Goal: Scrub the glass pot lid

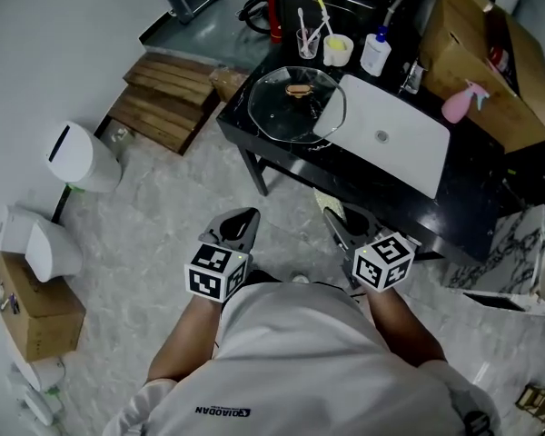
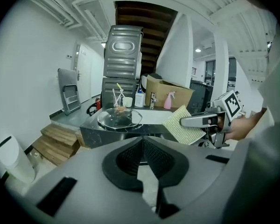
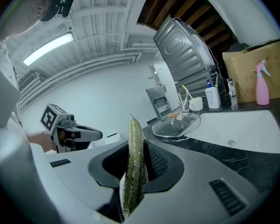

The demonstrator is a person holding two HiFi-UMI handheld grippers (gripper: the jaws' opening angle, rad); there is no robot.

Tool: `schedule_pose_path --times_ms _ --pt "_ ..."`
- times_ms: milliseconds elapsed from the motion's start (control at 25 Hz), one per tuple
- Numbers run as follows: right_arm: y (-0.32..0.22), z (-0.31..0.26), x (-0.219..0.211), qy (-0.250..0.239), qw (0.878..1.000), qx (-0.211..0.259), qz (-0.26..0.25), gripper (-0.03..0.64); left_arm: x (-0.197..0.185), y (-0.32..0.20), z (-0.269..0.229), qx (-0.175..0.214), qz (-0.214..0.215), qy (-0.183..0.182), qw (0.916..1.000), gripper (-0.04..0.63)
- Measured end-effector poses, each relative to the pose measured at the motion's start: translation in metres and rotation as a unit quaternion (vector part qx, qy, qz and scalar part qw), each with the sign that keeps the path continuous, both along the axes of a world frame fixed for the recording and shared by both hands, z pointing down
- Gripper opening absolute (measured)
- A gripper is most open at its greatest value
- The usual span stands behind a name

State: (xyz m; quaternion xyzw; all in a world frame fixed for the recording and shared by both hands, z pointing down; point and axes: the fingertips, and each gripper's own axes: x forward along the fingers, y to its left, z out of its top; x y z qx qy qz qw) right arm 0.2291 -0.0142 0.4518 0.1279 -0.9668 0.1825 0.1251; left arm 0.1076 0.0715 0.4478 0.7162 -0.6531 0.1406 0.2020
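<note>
Looking down in the head view, the round glass pot lid lies on the black stone counter, its right edge over the corner of the white rectangular sink. Both tools hang low over the pale floor, well apart from the lid: the left gripper with nothing showing in it, the right gripper with a yellow-green scrubbing pad at its tips. A pink spray bottle sits beyond the sink.

In the left gripper view, the jaws meet at their tips with nothing between them. The lid sits ahead on the counter, and the right gripper shows off to the right, pinching the pad.

In the right gripper view, the jaws are clamped on the pad, which stands edge-on and upright between them. The lid rests ahead beside the sink, and the left gripper is off to the left.
</note>
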Motion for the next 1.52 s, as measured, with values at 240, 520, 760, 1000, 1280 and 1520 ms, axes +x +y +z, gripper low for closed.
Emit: schedule_pose_path --times_ms 240,520,760,1000,1280,1520 --pt "-0.035 0.005 -0.003 0.0 0.999 0.006 0.035 0.084 -0.008 -0.043 0.004 0.004 0.036 0.0 0.9994 0.018" --pt "-0.072 0.008 -0.019 0.01 0.996 0.012 0.088 0.084 -0.035 -0.099 0.005 0.012 0.094 0.0 0.9955 0.018" --pt "-0.106 0.005 -0.057 0.024 0.988 0.003 0.154 0.084 -0.081 -0.152 -0.004 0.01 0.157 0.001 0.9875 0.018" --pt "-0.133 0.001 -0.116 0.035 0.979 -0.003 0.203 0.084 -0.14 -0.196 -0.01 0.008 0.209 0.0 0.9778 0.018" --pt "-0.142 0.007 -0.176 0.05 0.967 0.0 0.249 0.084 -0.19 -0.227 0.001 0.003 0.276 0.001 0.9613 0.018" --pt "-0.142 0.014 -0.198 0.064 0.955 -0.006 0.288 0.084 -0.21 -0.239 0.004 0.005 0.321 0.006 0.947 0.018"
